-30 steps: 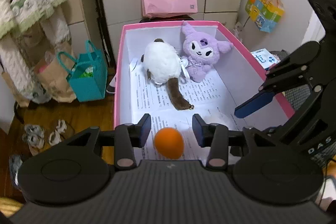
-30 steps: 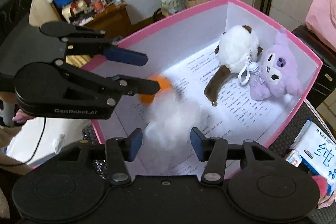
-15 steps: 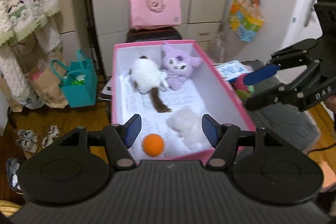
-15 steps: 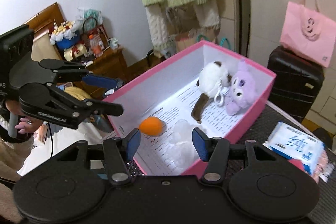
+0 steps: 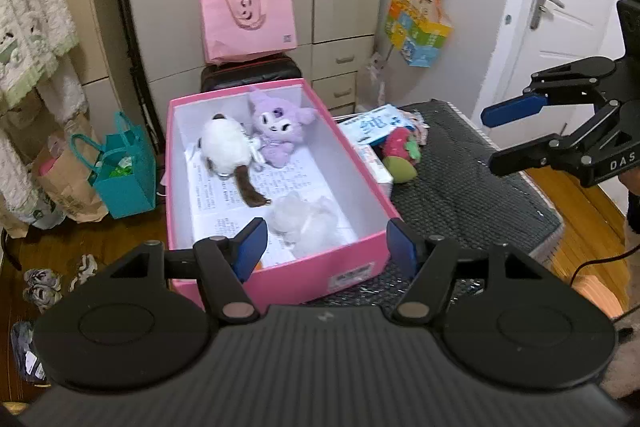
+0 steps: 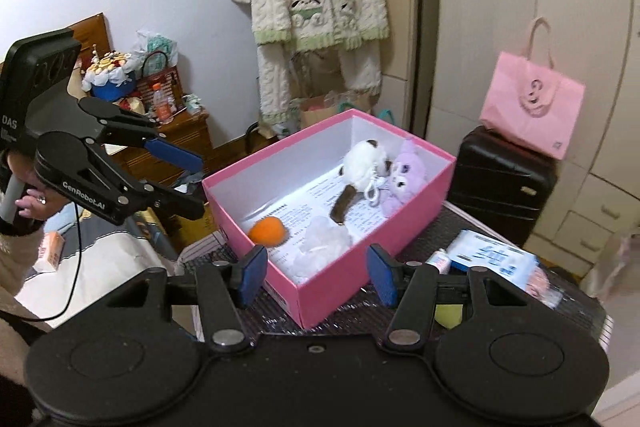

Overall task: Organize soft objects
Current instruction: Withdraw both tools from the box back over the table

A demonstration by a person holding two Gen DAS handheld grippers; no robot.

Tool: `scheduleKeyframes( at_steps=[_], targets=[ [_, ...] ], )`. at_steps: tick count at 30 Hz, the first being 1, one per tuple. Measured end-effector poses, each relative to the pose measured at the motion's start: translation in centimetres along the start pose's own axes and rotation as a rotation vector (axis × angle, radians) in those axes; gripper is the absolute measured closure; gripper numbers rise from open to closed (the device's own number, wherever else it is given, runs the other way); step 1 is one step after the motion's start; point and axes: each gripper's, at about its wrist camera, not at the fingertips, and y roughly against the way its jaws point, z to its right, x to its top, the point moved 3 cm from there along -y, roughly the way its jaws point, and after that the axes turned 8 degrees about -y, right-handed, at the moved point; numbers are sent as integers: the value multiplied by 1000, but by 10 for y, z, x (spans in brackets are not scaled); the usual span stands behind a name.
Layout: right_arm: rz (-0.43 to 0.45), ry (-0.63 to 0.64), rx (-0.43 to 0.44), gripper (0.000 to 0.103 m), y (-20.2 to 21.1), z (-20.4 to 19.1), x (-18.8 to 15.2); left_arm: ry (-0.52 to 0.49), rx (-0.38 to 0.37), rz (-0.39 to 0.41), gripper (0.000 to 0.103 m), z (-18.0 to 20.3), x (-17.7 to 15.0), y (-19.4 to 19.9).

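A pink box (image 5: 356, 265) (image 6: 340, 287) stands on a dark mat. Inside lie a white-and-brown plush (image 5: 224, 147) (image 6: 362, 163), a purple plush (image 5: 276, 131) (image 6: 404, 177), a white fluffy wad (image 5: 306, 221) (image 6: 324, 239) and an orange ball (image 6: 267, 231); the ball is almost hidden in the left wrist view. My left gripper (image 5: 322, 247) (image 6: 188, 183) is open and empty, above and in front of the box. My right gripper (image 6: 316, 273) (image 5: 504, 133) is open and empty, off the box's right side.
To the right of the box lie a blue-white packet (image 5: 374, 125) (image 6: 492, 259) and a red-green plush (image 5: 400, 155). Behind stand a black suitcase (image 6: 500, 183) with a pink bag (image 5: 248, 19) (image 6: 532, 107). A teal bag (image 5: 124, 175) sits on the floor at left.
Both grippers have pulled back up and away from the box. The orange ball and the white wad stay inside, released.
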Motion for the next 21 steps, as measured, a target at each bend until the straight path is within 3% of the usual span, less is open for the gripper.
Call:
scheduleKeyframes(
  at_steps=[7,11,17,21],
  targets=[
    [78,-16,-61,41,37,12,-21,-50,-31,5,33,31,7,0],
    [112,-21,-110,35,49,22,-30,-101,-45,23,31,50,12,-7],
    [127,-20,-140,31,52,43,-37,-120,-81,52,30,72,21,-30],
    [120,-58,-158,31,40,62,-45,-129,-56,110,30,88,23,-50]
  ],
)
